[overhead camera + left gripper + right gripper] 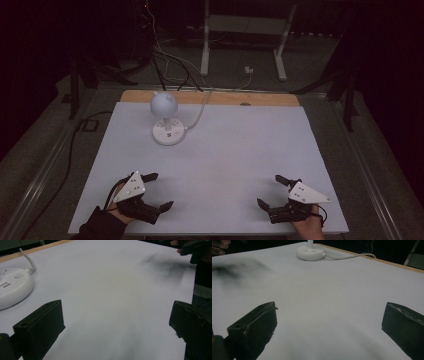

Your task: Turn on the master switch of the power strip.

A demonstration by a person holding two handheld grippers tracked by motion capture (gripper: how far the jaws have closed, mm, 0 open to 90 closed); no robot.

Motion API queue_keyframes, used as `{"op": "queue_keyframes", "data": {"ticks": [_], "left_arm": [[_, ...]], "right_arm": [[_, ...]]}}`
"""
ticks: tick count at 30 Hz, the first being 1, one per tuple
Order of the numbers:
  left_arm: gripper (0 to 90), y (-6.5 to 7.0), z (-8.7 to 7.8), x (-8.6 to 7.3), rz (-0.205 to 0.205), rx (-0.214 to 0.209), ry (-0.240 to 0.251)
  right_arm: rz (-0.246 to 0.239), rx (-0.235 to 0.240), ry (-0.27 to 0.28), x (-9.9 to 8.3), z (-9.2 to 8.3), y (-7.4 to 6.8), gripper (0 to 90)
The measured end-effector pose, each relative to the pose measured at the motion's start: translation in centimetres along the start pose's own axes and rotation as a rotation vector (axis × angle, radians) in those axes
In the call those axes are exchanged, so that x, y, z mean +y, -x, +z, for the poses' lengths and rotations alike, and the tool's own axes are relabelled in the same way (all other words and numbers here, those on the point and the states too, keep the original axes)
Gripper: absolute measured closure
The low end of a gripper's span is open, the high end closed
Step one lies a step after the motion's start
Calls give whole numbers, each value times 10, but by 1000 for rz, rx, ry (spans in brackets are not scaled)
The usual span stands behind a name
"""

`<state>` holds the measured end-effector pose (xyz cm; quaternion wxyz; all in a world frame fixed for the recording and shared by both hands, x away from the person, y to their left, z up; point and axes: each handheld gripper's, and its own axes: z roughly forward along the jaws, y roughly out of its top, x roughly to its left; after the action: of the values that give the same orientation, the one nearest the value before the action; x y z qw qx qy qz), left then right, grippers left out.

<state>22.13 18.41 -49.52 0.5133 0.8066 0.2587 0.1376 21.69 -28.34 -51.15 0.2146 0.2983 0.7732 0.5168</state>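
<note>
Two grippers, left (154,191) and right (274,192), jaws spread, empty. Small white round-based desk lamp (165,118) far ahead, nearer left gripper.

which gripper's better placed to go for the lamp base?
Left, probably. The lamp base stands on the table's far left, roughly ahead of the left gripper. The right gripper would have to cross the sheet diagonally. Both are open and empty.

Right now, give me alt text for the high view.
A small white desk lamp with a round base stands far left on a white-covered table. At the near edge, the left gripper and right gripper rest open and empty.
</note>
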Motion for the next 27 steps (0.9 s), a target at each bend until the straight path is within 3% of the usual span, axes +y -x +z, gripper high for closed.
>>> {"op": "queue_keyframes", "data": {"ticks": [7, 27], "left_arm": [[2, -3, 1, 8, -14, -6, 4], [2, -15, 11, 40, -12, 34, 2]], "right_arm": [[1, -4, 5, 1, -1, 0, 0], [3, -8, 8, 2, -1, 1, 0]]}}
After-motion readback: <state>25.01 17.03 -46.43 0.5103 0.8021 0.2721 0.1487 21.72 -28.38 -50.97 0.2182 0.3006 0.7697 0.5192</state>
